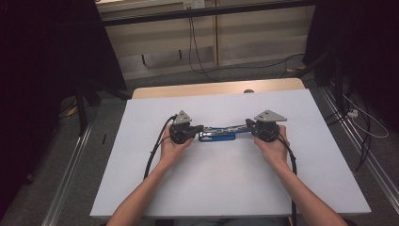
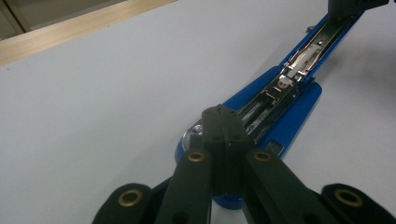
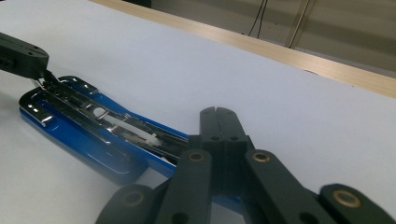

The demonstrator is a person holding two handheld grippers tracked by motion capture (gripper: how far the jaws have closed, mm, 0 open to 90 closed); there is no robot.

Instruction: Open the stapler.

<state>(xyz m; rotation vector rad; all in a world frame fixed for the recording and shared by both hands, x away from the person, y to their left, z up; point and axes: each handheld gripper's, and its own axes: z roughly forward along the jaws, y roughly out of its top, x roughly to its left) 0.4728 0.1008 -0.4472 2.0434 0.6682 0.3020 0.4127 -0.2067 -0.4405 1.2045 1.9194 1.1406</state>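
A blue stapler [image 1: 217, 136] lay near the middle of the white surface [image 1: 226, 188], opened out flat and long between the two hands. Its body looked like glossy blue plastic, rounded at the ends, and its open channel showed bright, shiny metal rails with a small white pusher part [image 3: 140, 133] inside. In the left gripper view the left hand-held gripper [image 2: 222, 114] had its black jaws closed together with no gap, their tips resting on the rounded near end of the stapler [image 2: 280, 100]; whether they pinched a part of it could not be told. In the right gripper view the right hand-held gripper [image 3: 215, 114] also had its jaws pressed together at the other end of the stapler [image 3: 88, 135], over the raised arm; its grip could not be made out either. The surface was smooth and matte, with a pale wooden edge [image 1: 211, 88] along its far side.
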